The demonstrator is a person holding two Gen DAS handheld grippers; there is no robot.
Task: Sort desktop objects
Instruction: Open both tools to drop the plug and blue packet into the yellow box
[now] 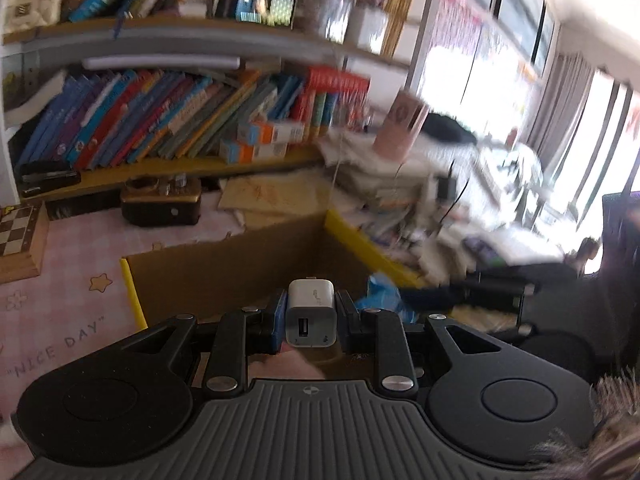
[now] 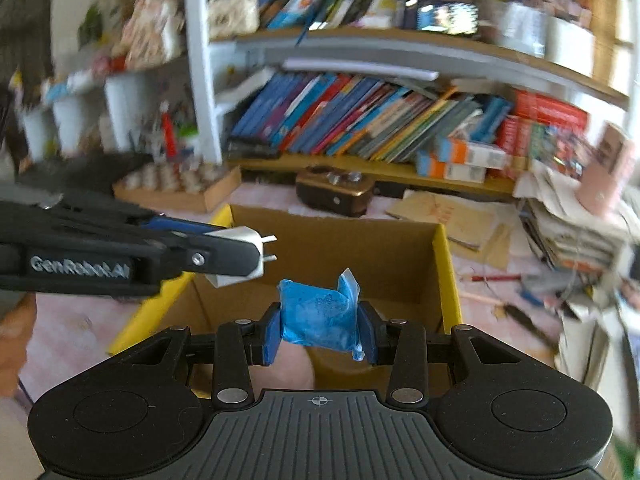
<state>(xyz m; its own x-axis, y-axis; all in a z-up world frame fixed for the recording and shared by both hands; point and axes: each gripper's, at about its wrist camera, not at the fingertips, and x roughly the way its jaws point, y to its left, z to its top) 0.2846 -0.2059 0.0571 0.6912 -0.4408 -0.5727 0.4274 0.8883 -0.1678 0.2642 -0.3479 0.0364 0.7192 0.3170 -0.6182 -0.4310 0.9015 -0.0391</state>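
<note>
My left gripper [image 1: 311,316] is shut on a white USB charger plug [image 1: 311,312], held above an open cardboard box [image 1: 224,272] with yellow edges. In the right wrist view the left gripper [image 2: 240,258] comes in from the left with the charger [image 2: 248,240], prongs pointing right, over the box's left side. My right gripper [image 2: 320,326] is shut on a blue plastic packet [image 2: 318,316], held above the same box [image 2: 400,256]. The packet also shows in the left wrist view [image 1: 380,296], to the right of the charger.
The box stands on a pink tablecloth [image 1: 60,320]. Behind it are a brown-gold device [image 2: 334,192], loose papers [image 2: 448,216], a chessboard [image 1: 18,236] and a shelf of leaning books [image 2: 360,116]. A messy paper stack [image 2: 576,224] fills the right.
</note>
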